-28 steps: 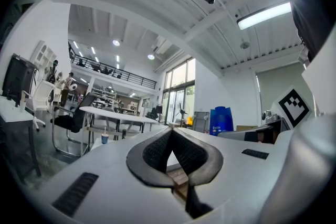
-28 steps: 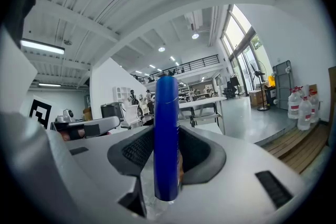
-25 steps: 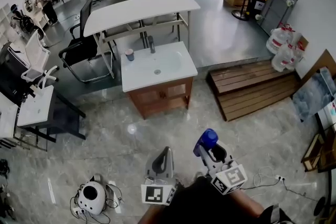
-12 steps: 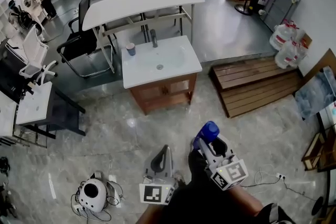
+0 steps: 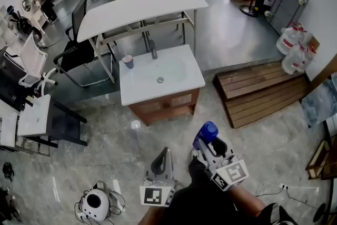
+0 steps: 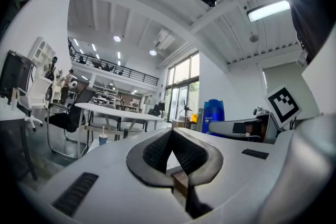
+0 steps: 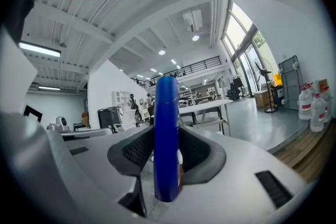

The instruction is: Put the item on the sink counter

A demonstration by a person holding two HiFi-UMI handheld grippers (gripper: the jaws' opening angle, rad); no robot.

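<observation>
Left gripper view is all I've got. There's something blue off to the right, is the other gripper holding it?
Observer: Yes. The right gripper has its jaws shut on a blue bottle, which sticks out past their tips.
Operator: Where's the sink counter?
Observer: In the head view, the sink counter stands ahead across the floor.
Operator: Anything beside it?
Observer: There are wooden pallets lying to its right.
</observation>
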